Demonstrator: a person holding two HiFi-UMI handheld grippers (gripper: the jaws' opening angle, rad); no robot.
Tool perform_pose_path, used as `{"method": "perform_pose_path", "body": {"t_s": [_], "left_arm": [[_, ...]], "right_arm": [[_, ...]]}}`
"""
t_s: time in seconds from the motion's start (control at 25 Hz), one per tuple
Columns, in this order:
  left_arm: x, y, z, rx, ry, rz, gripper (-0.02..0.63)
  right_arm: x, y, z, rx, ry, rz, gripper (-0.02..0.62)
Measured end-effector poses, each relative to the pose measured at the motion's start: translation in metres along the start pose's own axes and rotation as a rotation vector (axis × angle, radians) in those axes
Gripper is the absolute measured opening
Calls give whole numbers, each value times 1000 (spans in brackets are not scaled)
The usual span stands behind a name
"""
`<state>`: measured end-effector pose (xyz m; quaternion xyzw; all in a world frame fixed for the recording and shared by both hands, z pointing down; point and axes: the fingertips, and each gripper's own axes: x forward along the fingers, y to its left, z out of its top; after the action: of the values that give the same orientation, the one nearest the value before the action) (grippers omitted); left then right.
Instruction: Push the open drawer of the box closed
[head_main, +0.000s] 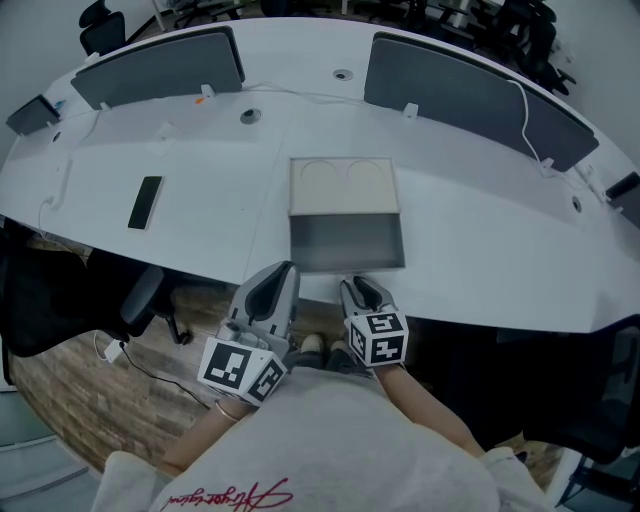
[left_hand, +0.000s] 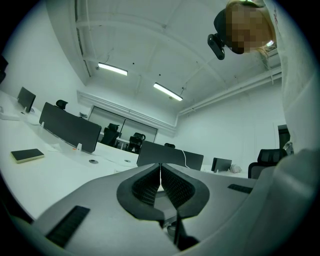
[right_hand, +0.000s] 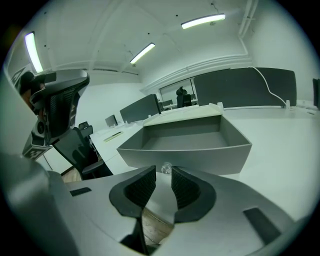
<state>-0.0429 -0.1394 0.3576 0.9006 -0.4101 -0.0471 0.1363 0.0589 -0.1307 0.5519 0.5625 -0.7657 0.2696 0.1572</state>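
A cream-topped box (head_main: 343, 183) sits on the white desk (head_main: 480, 250) with its grey drawer (head_main: 346, 243) pulled out toward me and empty. In the right gripper view the drawer (right_hand: 200, 157) fills the middle, with a small clear knob (right_hand: 166, 168) on its front. My right gripper (head_main: 356, 285) is just short of that front, its tips (right_hand: 163, 181) a little apart around nothing, the knob just beyond them. The left gripper (head_main: 283, 272) hangs off the desk edge to the left of the drawer. Its pads (left_hand: 150, 185) are pressed together and it looks across the room.
A black phone (head_main: 146, 202) lies on the desk at the left. Dark divider panels (head_main: 160, 66) (head_main: 470, 95) stand along the back, with a white cable (head_main: 528, 120) over the right one. An office chair (head_main: 140, 300) and wooden floor lie below the desk edge.
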Motion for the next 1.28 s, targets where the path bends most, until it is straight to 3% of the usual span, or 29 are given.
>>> {"method": "perform_pose_path", "body": {"t_s": [0.2,0.48,1.28], "left_arm": [[1,6,2,-10,-9,11,18],[4,12,2,-46,-14,21,18],[8,16,9,-45,-35,28,18]], "right_arm": [[4,-5,0,33,33,-20,84],[11,-5,-1,-64,97,-52,83],[12,-10,8,-67,84,-39,77]]}}
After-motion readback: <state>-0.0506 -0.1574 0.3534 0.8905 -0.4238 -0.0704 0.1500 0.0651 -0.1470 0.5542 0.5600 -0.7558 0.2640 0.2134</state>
